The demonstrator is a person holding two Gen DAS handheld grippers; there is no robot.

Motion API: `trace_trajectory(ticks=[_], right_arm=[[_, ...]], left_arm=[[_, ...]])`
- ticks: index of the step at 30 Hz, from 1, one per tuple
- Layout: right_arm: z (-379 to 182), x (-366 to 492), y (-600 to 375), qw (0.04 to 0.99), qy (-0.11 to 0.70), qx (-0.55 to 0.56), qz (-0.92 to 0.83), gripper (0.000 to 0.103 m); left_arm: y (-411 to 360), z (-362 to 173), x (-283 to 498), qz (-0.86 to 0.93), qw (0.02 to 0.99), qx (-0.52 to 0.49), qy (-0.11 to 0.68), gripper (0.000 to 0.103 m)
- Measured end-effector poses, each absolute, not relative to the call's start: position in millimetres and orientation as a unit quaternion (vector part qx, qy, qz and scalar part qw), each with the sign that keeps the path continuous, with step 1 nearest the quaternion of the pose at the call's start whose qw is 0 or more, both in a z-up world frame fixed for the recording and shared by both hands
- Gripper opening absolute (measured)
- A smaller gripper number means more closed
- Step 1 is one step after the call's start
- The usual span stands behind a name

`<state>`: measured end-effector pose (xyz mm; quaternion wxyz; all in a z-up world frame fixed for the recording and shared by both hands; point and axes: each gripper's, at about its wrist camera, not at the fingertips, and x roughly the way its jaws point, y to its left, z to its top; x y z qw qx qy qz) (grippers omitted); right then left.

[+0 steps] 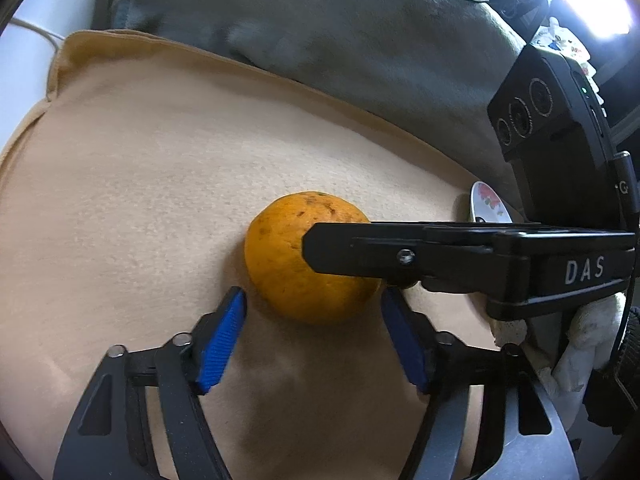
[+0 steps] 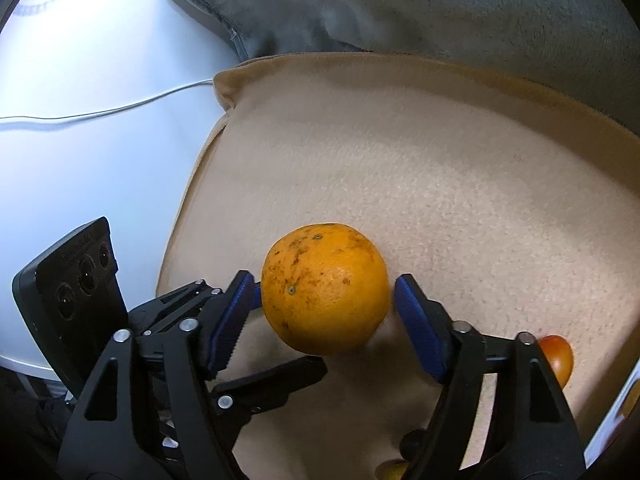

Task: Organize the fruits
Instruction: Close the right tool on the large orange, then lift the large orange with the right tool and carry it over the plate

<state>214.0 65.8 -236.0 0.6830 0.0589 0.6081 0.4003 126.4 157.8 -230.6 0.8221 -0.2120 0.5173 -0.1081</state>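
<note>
One orange [image 1: 280, 264] with brown specks lies on a beige cushion [image 1: 140, 184]. My left gripper [image 1: 314, 292] is open, with its blue pads on either side of the orange's near half. A gap shows at the left pad, and the right pad is almost at the peel. A black finger [image 1: 340, 252] of my right gripper crosses the orange from the right. In the right wrist view the same orange [image 2: 324, 288] sits between the blue pads of my right gripper [image 2: 324, 280], which is open with narrow gaps. A finger [image 2: 288, 376] of the left gripper reaches under the fruit.
A reddish fruit [image 2: 558, 356] lies on the cushion behind the right finger. A small floral plate [image 1: 486, 202] stands at the cushion's right edge. A grey blanket [image 1: 340, 32] lies behind. A white table [image 2: 100, 160] with a cable [image 2: 120, 108] is to the left. A gloved hand [image 1: 592, 332] holds the right gripper.
</note>
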Motion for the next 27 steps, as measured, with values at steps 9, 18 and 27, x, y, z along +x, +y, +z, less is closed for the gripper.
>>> trace_trajectory(ticks=[9, 18, 27], right_arm=[[-237, 215, 68, 0.684, 0.609, 0.059, 0.396, 0.07], [-230, 212, 59, 0.691, 0.601, 0.063, 0.397, 0.069], [-211, 210, 42, 0.701, 0.587, 0.068, 0.4, 0.069]], left_arm=[[155, -231, 134, -0.11, 0.825, -0.203, 0.516, 0.061], [150, -225, 133, -0.108, 0.831, -0.189, 0.512, 0.061], [136, -210, 134, -0.111, 0.841, -0.174, 0.5, 0.061]])
